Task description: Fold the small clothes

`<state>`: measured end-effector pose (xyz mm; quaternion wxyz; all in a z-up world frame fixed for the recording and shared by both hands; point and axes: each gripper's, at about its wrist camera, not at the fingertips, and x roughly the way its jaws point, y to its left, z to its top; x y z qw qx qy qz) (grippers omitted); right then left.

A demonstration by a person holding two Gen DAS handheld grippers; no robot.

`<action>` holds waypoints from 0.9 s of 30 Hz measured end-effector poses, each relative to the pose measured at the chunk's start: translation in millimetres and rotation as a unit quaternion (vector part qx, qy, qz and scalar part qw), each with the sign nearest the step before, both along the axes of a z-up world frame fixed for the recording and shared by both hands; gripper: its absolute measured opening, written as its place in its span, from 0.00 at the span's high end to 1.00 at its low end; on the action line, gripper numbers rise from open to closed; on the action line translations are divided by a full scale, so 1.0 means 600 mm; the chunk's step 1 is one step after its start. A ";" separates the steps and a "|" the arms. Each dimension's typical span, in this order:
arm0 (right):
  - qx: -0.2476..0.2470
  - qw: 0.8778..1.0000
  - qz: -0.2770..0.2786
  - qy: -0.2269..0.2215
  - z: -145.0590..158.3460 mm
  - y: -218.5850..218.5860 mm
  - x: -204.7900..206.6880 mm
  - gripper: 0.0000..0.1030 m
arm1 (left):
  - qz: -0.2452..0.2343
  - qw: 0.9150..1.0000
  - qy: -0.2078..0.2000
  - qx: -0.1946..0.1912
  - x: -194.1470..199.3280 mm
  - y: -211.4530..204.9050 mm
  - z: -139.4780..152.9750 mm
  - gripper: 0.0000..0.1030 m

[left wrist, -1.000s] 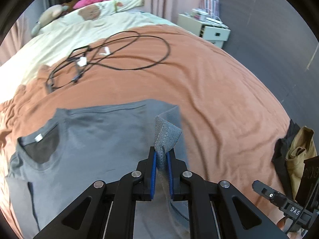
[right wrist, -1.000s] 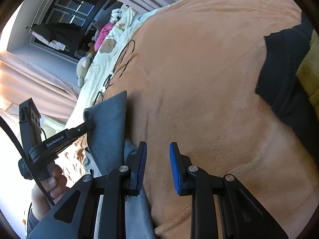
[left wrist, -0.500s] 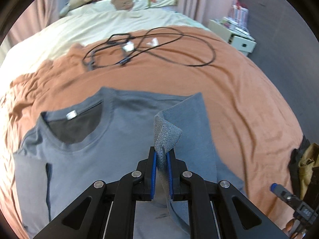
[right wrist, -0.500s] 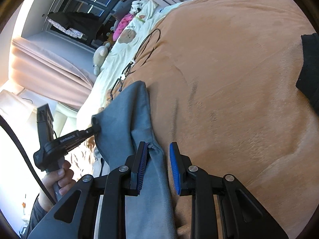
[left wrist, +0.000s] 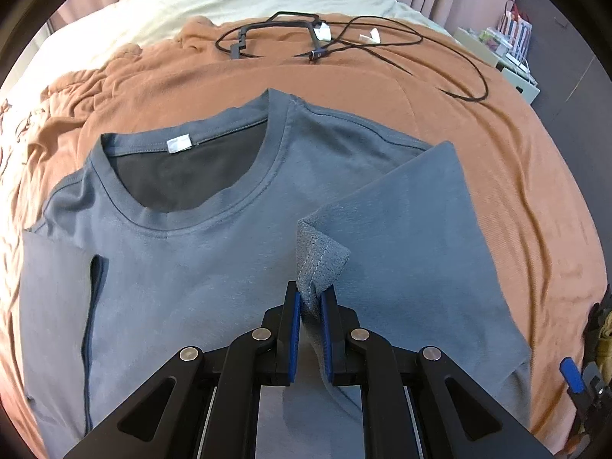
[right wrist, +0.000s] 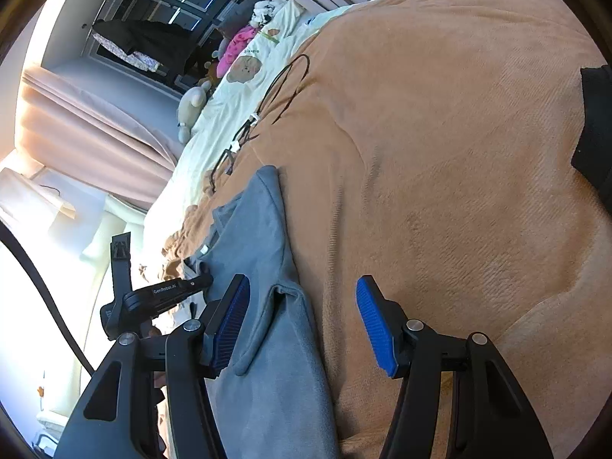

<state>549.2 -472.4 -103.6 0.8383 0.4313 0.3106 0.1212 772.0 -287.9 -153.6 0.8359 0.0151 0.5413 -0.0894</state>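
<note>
A grey T-shirt is lying face up on an orange blanket that is covering the bed, with the round neck opening and its white label pointing away from the camera. At the left side of the shirt a sleeve part is lying folded inward, and a dark seam line is running down there. In the middle, the left gripper is pinching a stitched hem corner of the shirt; its blue pads are pressing together on the cloth, and the corner is standing up between them. To the right of this, the right side panel of the shirt is lying turned over onto the chest as a wide flap. Behind the shirt, a black cable is lying in loops on the blanket, well apart from the shirt.

In the right wrist view, the right gripper is hovering over the edge of the same grey shirt with its blue pads wide apart and gripping nothing; a fold of the shirt is lying between them, nearer to the left pad. Further right the blanket is bare, and at the far right edge a dark garment is lying on it.
</note>
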 end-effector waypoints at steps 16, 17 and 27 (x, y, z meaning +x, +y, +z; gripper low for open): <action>0.003 1.000 -0.005 -0.004 0.005 -0.005 -0.001 0.45 | -0.026 0.998 0.004 0.055 0.048 -0.018 -0.011 0.68; 0.002 1.000 -0.005 -0.004 0.006 -0.004 -0.002 0.45 | -0.025 0.998 -0.002 0.053 0.049 -0.016 -0.002 0.55; -0.042 0.998 0.048 0.008 0.019 0.054 0.045 0.45 | -0.064 0.996 -0.044 0.033 0.053 -0.041 0.046 0.39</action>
